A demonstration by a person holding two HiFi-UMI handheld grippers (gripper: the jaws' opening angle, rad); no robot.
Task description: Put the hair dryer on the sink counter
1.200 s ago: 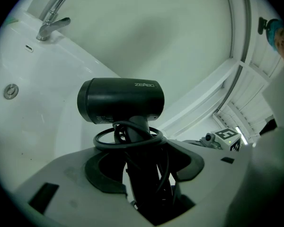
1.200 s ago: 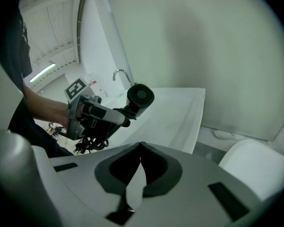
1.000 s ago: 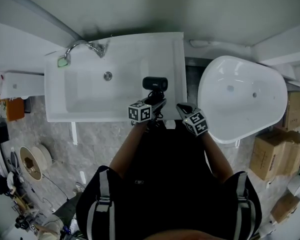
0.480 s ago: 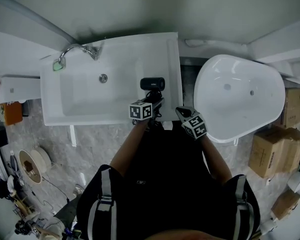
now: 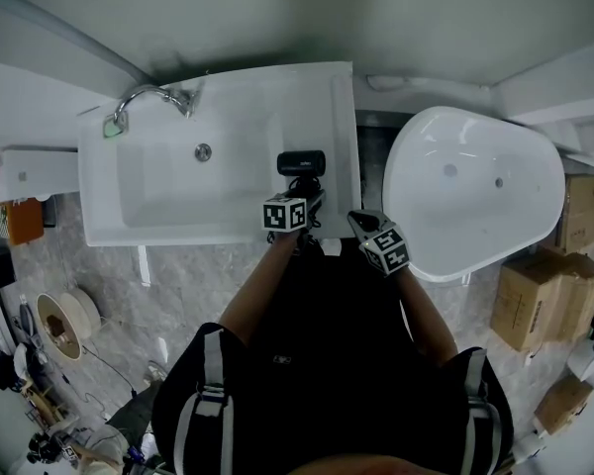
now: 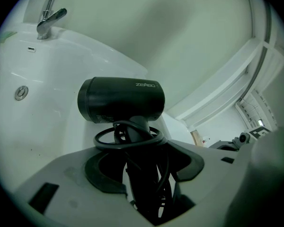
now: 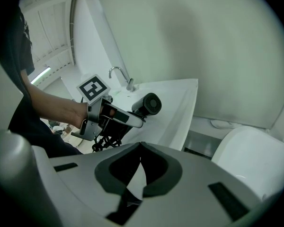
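Note:
The black hair dryer [image 5: 302, 163] is held over the right part of the white sink counter [image 5: 343, 117], its barrel lying crosswise. My left gripper [image 5: 310, 198] is shut on its handle [image 6: 141, 169], with the black cord coiled round the handle at the jaws. In the left gripper view the barrel [image 6: 120, 100] fills the middle, above the counter's flat strip. My right gripper [image 5: 361, 222] hangs just right of the sink's front corner, jaw tips together [image 7: 140, 144] with nothing between them. In its view the hair dryer [image 7: 146, 104] and the left gripper [image 7: 114, 117] hover over the counter.
The basin [image 5: 188, 181] with drain and a chrome faucet [image 5: 148, 96] lies left of the dryer. A white bathtub [image 5: 475, 191] stands to the right, across a narrow floor gap. Cardboard boxes [image 5: 535, 305] sit far right; spools and clutter [image 5: 64, 320] at left.
The left gripper has edged slightly forward and right with the hair dryer still in it. The right gripper has stayed about where it was.

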